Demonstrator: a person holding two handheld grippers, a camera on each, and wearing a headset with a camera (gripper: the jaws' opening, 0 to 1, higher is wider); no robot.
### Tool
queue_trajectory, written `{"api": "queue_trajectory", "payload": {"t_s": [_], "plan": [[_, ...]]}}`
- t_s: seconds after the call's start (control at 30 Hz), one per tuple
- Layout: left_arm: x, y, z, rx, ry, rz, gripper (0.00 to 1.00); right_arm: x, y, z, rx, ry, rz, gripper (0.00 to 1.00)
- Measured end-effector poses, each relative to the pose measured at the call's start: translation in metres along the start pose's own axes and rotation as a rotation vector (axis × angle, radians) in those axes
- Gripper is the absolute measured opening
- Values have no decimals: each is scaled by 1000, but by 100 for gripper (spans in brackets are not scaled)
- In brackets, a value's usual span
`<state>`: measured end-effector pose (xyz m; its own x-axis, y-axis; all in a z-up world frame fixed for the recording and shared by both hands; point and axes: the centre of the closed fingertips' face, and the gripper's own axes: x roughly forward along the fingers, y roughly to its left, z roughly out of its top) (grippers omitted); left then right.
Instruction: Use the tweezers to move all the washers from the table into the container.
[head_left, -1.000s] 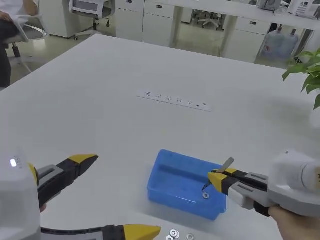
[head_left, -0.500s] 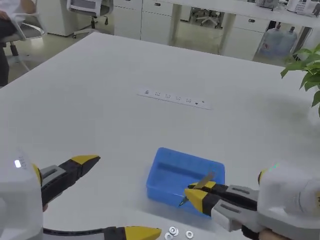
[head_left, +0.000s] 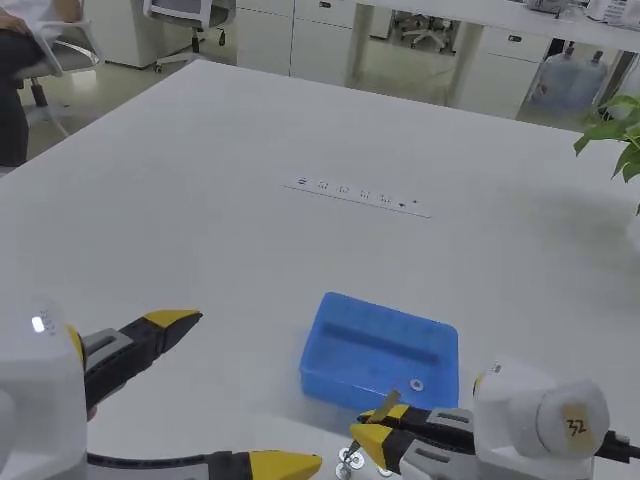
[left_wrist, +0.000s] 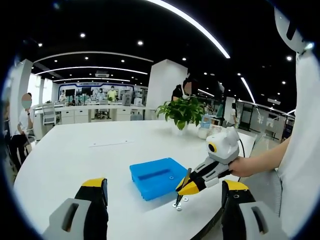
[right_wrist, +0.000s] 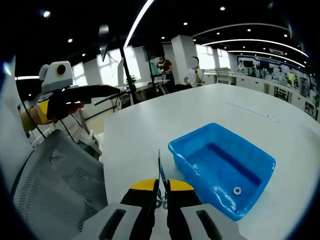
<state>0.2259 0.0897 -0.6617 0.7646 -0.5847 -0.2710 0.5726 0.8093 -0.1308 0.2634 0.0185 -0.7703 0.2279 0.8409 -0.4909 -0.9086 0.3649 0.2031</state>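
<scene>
A blue container (head_left: 372, 342) sits on the white table near its front edge, with one washer (head_left: 416, 385) lying inside. A few loose washers (head_left: 350, 461) lie on the table just in front of it. My right gripper (head_left: 375, 440) is shut on the tweezers (head_left: 386, 407), whose tips point down at those washers. In the right gripper view the tweezers (right_wrist: 161, 170) stick out between the shut jaws, left of the container (right_wrist: 222, 167). To the left, my left gripper (head_left: 235, 395) hangs wide open, holding nothing. The left gripper view shows the container (left_wrist: 150, 172) and loose washers (left_wrist: 179, 202).
A flush socket strip (head_left: 355, 195) runs across the middle of the table. A green plant (head_left: 615, 140) stands at the far right edge. Office chairs and desks stand beyond the table. The table's front edge is close behind the loose washers.
My right gripper with the tweezers has moved from above the container, forward and down to the loose washers on the table. The left gripper has stayed put.
</scene>
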Motion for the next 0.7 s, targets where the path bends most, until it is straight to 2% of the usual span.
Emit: {"api": "queue_trajectory", "payload": {"t_s": [0.27, 0.33, 0.4, 0.47, 0.5, 0.63, 0.7], "plan": [[2, -3, -1, 6, 8, -15, 96, 5, 0, 0, -14, 13, 3, 3], [2, -3, -1, 7, 9, -15, 96, 7, 1, -6, -51, 45, 2, 3], [2, -3, -1, 7, 9, -15, 96, 8, 4, -4, -60, 41, 10, 3], [2, -3, -1, 5, 9, -14, 96, 9, 4, -4, -120, 51, 5, 3], [2, -3, -2, 5, 10, -13, 96, 8, 5, -5, -125, 54, 7, 3], [1, -3, -3, 7, 14, -14, 96, 7, 4, -4, -115, 57, 8, 2], [1, -3, -1, 9, 10, -13, 96, 5, 4, -1, -92, 36, 7, 2]]}}
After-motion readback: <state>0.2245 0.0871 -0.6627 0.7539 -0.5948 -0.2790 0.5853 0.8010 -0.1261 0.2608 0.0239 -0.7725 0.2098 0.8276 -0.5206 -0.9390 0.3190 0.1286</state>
